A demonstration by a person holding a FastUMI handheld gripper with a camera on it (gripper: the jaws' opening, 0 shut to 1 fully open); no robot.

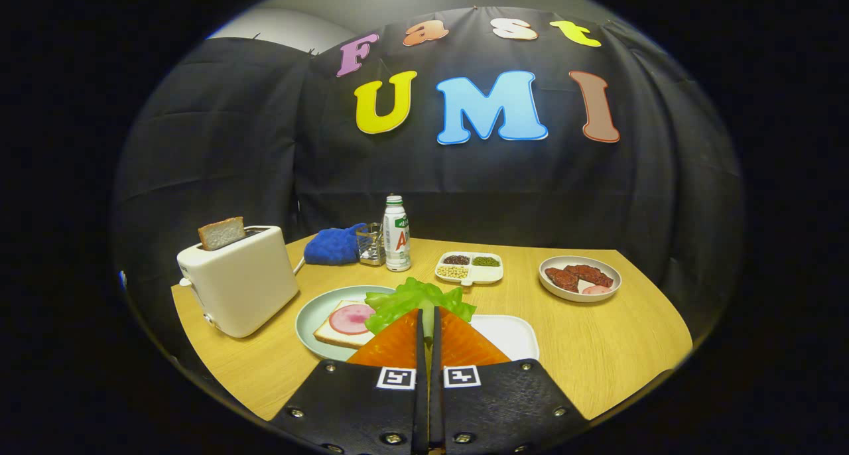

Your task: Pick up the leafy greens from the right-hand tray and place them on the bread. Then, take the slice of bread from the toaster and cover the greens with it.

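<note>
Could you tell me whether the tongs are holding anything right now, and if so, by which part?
Yes: the tongs are shut on the leafy greens, pinching the near edge of the leaf, which fans out beyond the fingertips.

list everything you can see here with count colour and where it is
toaster: 1, white, near corner of the wooden table, beside the round plate
bread slice: 1, brown, standing up out of the toaster
round plate: 1, pale green, between toaster and white tray
bread with ham: 1 slice, white with a pink round, on the round plate
leafy greens: 1 bunch, green, at the fingertips, above the gap between plate and tray
white tray: 1, beside the plate, partly behind the fingers
bottle: 1, white, far side of table
cloth: 1, blue, next to a small glass
divided dish: 1, white, holds beans
bowl: 1, white, holds reddish-brown pieces
gripper: 1, fingers nearly closed on the greens
</note>
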